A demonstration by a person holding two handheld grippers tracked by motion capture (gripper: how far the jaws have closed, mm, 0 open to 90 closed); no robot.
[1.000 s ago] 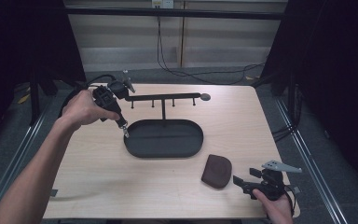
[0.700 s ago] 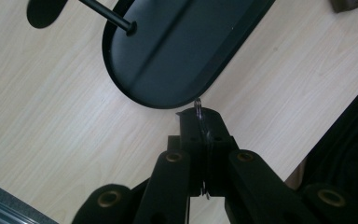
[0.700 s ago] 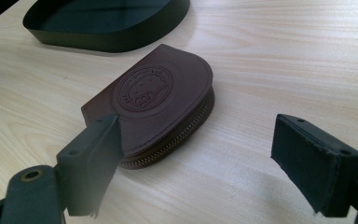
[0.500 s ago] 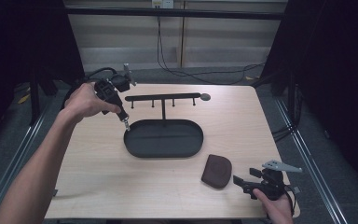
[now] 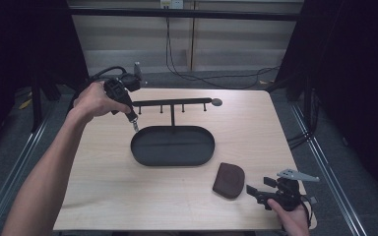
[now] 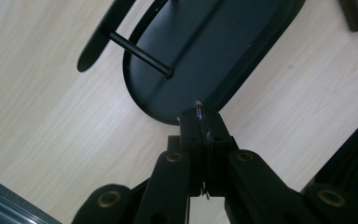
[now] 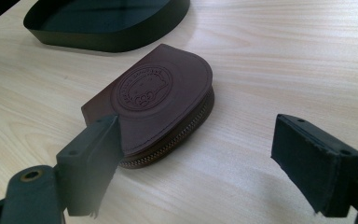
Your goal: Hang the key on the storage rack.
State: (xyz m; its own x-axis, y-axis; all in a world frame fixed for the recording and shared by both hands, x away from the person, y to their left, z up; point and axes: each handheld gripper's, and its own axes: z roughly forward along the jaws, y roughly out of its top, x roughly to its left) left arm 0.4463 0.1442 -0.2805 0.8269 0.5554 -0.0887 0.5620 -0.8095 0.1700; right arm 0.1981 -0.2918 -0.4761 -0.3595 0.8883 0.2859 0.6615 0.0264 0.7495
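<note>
The left gripper (image 5: 134, 124) hangs above the far left end of the black oval tray (image 5: 142, 156), its jaws pressed together on a thin, glinting piece of metal (image 6: 199, 112) that pokes out just past the tips; it looks like a ring or a slim wire trinket, though the piece is too small and edge-on to say which. The coming move seems to turn on the hook rack (image 5: 174, 103) that rises from the tray on a single post: its crossbar runs left to right across the table, and its left end lies just beyond and above the gripper tips, so the held piece would go up and away from the person to meet the nearest peg. The left hand (image 5: 96, 100) is plainly the nearer one to that bar. Room is good there, with bare table (image 5: 93, 162) to the left and nothing hanging from the pegs. The right gripper (image 7: 200, 154) rests near the front right corner of the table with its jaws standing wide apart, gripping nothing, aimed at a brown leather coin pouch (image 7: 156, 100) that lies flat just ahead of it, between it and the tray.
</note>
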